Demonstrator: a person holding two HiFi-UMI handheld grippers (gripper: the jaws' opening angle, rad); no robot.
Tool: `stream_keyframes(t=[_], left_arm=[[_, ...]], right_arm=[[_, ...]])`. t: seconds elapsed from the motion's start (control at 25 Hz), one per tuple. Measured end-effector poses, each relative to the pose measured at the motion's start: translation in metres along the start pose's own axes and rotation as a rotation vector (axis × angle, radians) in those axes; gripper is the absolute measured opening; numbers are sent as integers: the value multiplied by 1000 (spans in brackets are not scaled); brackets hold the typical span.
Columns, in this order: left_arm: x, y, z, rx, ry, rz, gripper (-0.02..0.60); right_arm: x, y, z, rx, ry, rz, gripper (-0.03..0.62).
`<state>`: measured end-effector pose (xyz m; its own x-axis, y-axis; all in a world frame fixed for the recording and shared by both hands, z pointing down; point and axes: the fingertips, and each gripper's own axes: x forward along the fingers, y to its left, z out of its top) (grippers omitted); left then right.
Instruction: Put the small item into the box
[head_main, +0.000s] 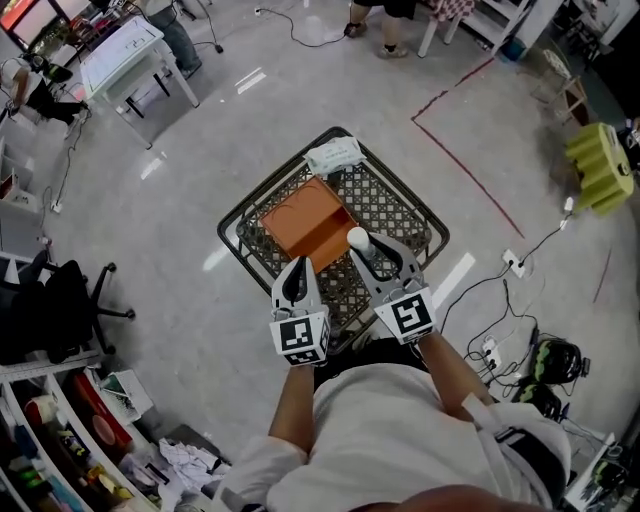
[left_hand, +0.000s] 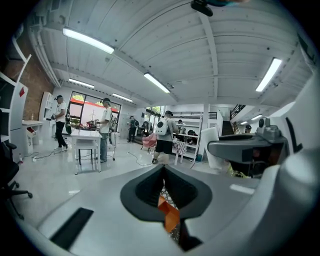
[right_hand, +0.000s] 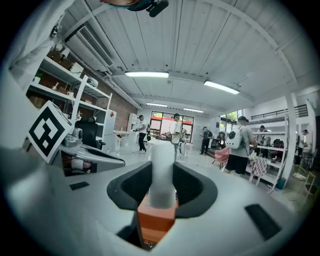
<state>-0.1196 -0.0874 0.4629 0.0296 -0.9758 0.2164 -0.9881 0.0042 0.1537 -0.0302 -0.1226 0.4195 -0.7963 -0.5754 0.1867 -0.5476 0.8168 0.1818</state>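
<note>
Two grippers held level over one black wire-mesh cart, left gripper jaws pressed together, right gripper pinching one white cylindrical item, one orange rectangular box inside

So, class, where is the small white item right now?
In the head view the small white item is right of centre, held in the right hand-held gripper, beside the orange box's right edge in the wire basket.

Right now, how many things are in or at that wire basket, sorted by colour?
Orange: 1, the box
White: 2, the packet at the far end and the small item between the jaws of the right gripper
Total: 3
</note>
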Motion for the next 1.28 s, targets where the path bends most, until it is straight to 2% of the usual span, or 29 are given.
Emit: stream_keyframes(t=[0.24,0.56,0.84,1.0,1.28], left_arm=[[10,34,-12,-53,18,28,9],[16,55,-32,-95,61,95,9],[35,60,-47,-115,96,170,9],[40,56,-69,-143,139,214,9],[53,43,-97,-175,207,262,9]], right_arm=[[31,8,-9,-40,43,43,124],[68,21,-21,-56,92,165,124],[95,15,-47,-50,99,276,124],[106,12,-70,-69,166,348,124],[112,-5,-102,-91,173,435,124]])
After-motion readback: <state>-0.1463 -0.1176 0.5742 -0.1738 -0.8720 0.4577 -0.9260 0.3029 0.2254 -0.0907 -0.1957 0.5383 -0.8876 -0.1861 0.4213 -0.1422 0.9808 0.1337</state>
